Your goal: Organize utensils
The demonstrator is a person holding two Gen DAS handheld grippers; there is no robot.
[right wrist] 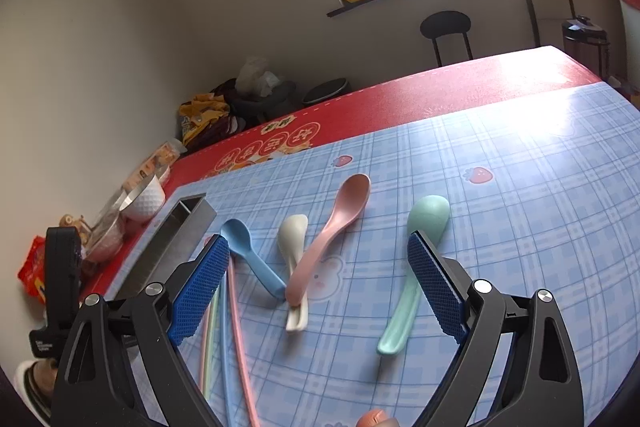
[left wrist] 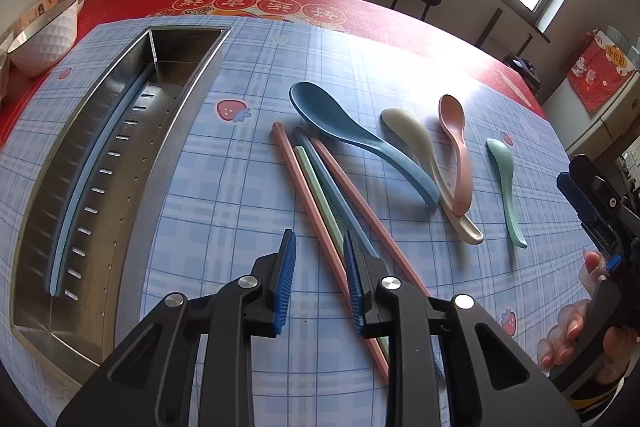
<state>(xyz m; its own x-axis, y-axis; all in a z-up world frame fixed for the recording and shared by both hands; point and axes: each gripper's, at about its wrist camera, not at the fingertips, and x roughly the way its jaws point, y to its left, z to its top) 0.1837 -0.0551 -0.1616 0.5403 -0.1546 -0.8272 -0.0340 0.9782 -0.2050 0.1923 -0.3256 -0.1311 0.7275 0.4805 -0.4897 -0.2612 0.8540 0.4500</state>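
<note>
Chopsticks (left wrist: 320,187), two pink, one green and one blue, lie in a loose bundle on the table (left wrist: 224,187), running from the centre of the left wrist view down toward 6 o'clock. One more pale blue chopstick (left wrist: 92,179) lies lengthwise inside the long metal tray (left wrist: 172,131) at 9 o'clock. The left gripper (left wrist: 318,247) hangs over the near ends of the bundle, its jaws drawn close but still apart, with bare tablecloth showing in the gap and nothing pinched; the chopsticks pass under the jaw on the 3 o'clock side. At 1 to 3 o'clock of the bundle lie four spoons: a large blue spoon (left wrist: 352,131), a cream spoon (left wrist: 420,147), a pink spoon (left wrist: 458,147) whose handle crosses over the cream one's handle, and a green spoon (left wrist: 504,179) lying apart from them. In the right wrist view the right gripper (right wrist: 316,237) has its jaws spread wide and empty above the spoons, the green one just beside the jaw at 3 o'clock. A white bowl (left wrist: 44,39) stands at 10 o'clock, beyond the tray.
</note>
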